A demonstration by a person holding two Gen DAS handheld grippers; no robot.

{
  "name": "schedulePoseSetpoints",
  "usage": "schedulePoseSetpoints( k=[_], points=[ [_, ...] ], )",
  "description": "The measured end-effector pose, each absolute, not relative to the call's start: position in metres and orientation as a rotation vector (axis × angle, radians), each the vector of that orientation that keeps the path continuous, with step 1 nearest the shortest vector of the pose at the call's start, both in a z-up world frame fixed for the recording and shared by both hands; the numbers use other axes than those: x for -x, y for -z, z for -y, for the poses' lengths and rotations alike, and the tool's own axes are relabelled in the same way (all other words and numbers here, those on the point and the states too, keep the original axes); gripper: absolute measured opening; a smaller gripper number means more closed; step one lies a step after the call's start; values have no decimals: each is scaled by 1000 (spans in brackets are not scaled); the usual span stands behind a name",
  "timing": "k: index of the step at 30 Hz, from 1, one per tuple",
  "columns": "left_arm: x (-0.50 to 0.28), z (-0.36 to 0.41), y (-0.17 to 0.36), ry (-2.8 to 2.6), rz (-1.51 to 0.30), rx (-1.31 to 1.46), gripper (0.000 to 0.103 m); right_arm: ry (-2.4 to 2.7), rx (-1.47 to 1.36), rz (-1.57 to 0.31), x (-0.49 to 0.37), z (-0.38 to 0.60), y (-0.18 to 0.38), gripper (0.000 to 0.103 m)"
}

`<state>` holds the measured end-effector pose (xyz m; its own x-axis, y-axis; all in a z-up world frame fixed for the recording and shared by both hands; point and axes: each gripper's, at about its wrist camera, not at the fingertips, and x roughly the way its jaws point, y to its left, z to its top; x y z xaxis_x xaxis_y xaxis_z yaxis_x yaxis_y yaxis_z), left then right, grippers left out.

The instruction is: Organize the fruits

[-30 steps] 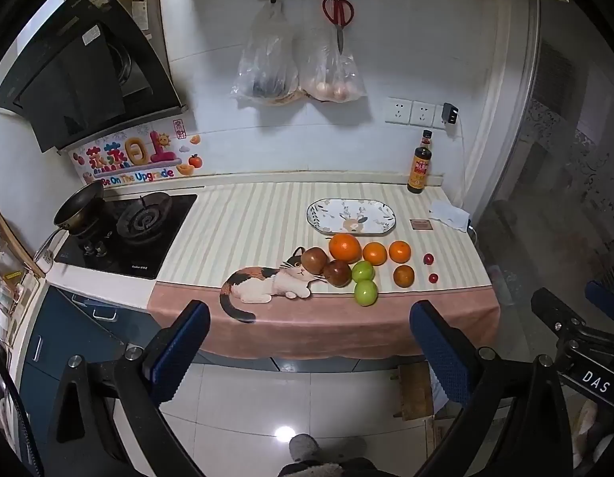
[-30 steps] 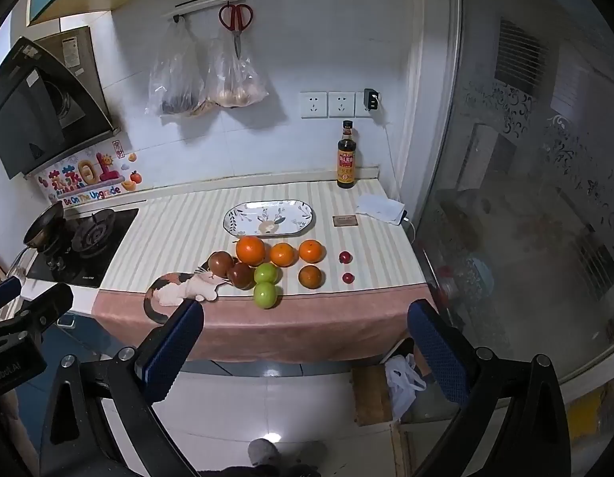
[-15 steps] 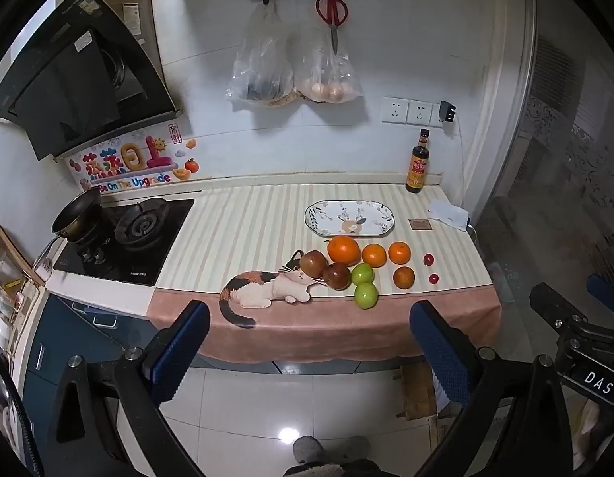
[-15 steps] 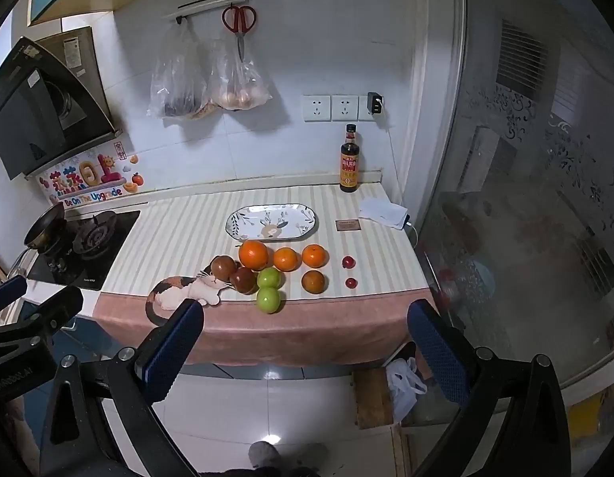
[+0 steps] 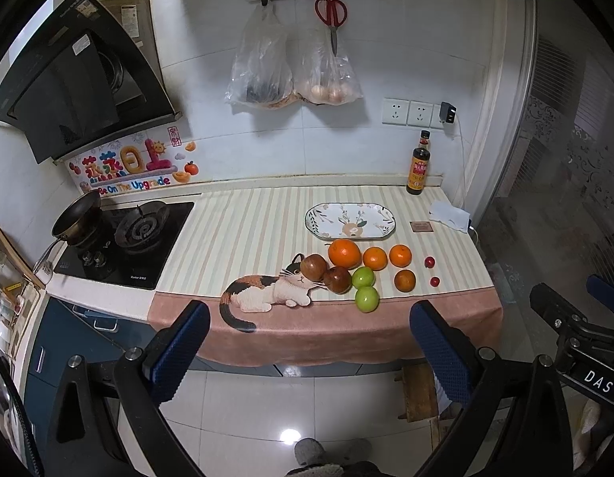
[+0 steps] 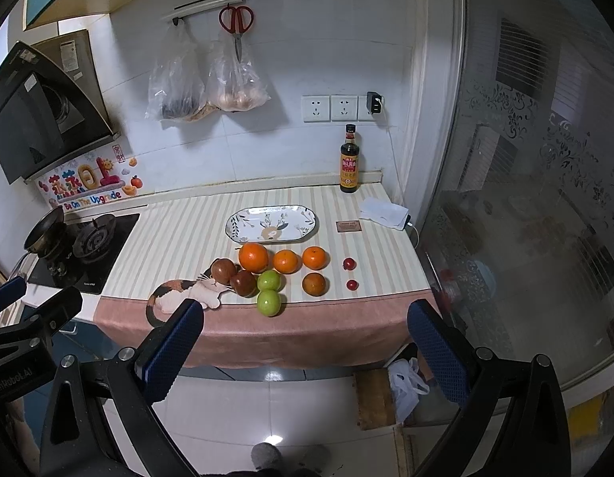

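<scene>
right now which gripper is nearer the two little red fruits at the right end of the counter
Right, as a judgement. The right gripper hangs off the counter's front edge, the red fruits just right of its centre line. The left gripper sits further left, nearer the cat print.

Past the fingers, a soy sauce bottle (image 5: 418, 167) stands upright at the wall, right of center. Scissors (image 5: 331, 16) and two plastic bags (image 5: 263, 67) hang up top between the fingers. Stove (image 5: 128, 238) with a pan (image 5: 77, 218) sits beyond the left finger, and a white cloth (image 5: 450, 214) lies beyond the right one.
</scene>
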<state>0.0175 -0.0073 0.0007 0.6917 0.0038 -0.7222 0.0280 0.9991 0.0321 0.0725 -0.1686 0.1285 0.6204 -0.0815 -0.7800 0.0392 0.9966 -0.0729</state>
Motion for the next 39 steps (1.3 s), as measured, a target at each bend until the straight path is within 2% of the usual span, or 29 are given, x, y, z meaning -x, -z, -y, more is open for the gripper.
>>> schedulePoseSetpoints(
  k=[39],
  points=[
    [-26,13,-9,9,-797,-46,103,73,33,-896,-76,170,-127,103]
  ],
)
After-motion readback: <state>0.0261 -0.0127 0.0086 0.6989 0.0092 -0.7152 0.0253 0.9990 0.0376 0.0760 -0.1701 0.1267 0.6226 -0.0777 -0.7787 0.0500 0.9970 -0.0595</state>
